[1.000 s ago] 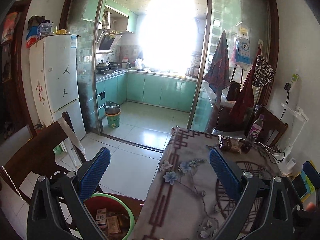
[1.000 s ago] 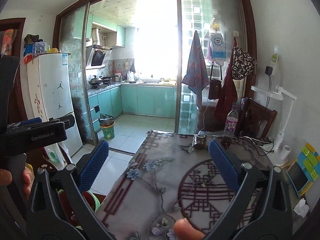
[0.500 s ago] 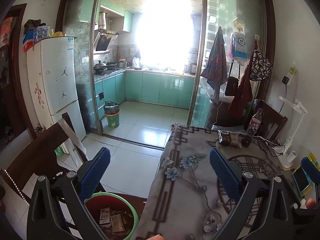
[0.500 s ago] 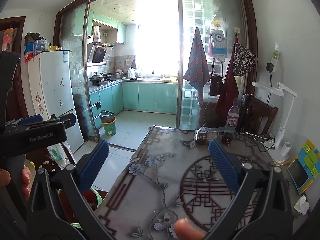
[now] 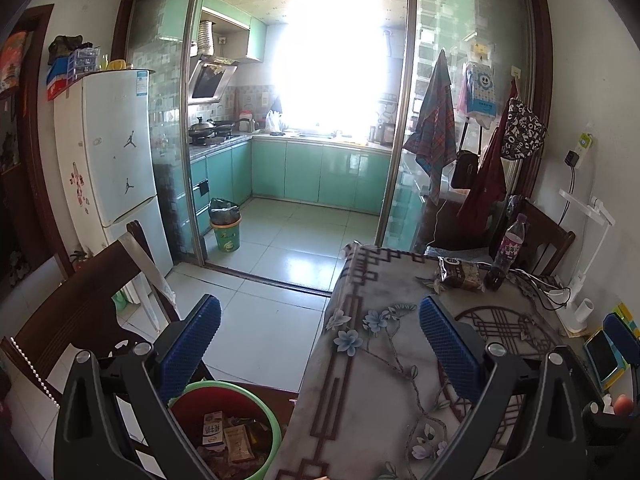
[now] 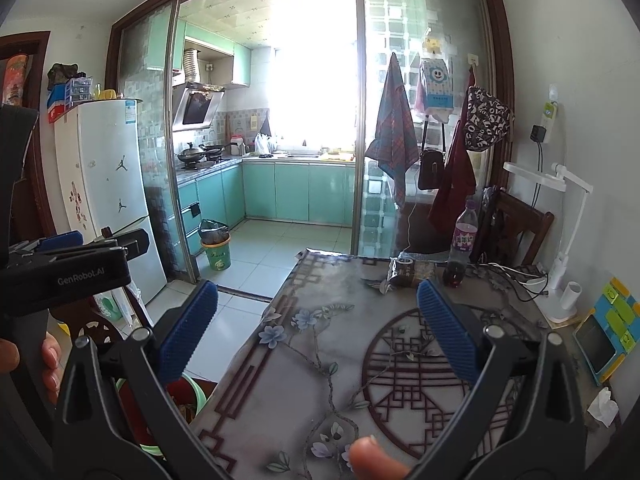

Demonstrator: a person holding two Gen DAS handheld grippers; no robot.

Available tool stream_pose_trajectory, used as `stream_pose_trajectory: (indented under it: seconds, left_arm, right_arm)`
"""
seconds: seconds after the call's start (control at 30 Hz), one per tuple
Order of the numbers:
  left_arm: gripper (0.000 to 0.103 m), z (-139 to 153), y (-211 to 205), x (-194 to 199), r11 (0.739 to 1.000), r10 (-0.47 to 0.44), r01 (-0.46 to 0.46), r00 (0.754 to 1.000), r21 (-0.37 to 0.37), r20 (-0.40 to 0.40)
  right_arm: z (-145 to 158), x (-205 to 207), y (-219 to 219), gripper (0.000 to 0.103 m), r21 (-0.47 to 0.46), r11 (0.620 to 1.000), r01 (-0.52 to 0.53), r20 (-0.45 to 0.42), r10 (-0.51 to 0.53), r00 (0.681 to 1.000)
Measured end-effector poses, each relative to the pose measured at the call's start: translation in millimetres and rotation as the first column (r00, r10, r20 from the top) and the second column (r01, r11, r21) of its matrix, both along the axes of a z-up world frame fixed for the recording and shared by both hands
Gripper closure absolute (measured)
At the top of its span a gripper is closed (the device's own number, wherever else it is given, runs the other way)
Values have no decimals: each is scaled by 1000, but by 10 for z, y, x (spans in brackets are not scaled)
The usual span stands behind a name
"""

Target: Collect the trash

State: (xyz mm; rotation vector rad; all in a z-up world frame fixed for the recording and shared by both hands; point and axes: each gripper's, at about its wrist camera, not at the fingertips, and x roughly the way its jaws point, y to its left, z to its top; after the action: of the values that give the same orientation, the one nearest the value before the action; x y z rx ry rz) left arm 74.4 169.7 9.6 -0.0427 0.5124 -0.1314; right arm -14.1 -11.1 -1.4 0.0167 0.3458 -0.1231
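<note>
A dark snack wrapper point(image 5: 459, 273) point(image 6: 412, 270) lies at the far end of the flower-patterned table point(image 5: 384, 360) point(image 6: 320, 360), beside a plastic bottle point(image 5: 505, 252) point(image 6: 460, 248) with a purple label. A crumpled white tissue point(image 6: 603, 406) sits at the table's right edge. A green-rimmed red bin point(image 5: 224, 432) point(image 6: 192, 396) holding cartons stands on the floor left of the table. My left gripper point(image 5: 320, 340) is open above the table's left edge and the bin. My right gripper point(image 6: 318, 320) is open over the table, holding nothing.
A dark wooden chair point(image 5: 80, 312) stands left of the bin; another chair point(image 6: 516, 232) is at the table's far end. A white lamp point(image 6: 560, 240), cables and a small screen device point(image 6: 600, 340) line the right wall. A fridge point(image 5: 116, 160) stands left of the kitchen doorway.
Both views have tilted slightly upward and drawn back a little, so the table and bin sit lower in frame. Both grippers remain open and empty.
</note>
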Motion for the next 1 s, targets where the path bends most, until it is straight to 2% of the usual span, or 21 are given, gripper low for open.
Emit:
stream_pose_trajectory:
  seconds: [0.67, 1.0]
  left_arm:
    - [8, -80, -23, -17, 1000, -9, 9, 1000, 9, -19]
    - [8, -155, -423, 32, 998, -58, 59, 997, 19, -47]
  right_arm:
    - [-31, -31, -59, 5, 7, 1000, 11, -14, -11, 1000]
    - [-119, -43, -377, 5, 21, 999, 46, -48, -45, 998]
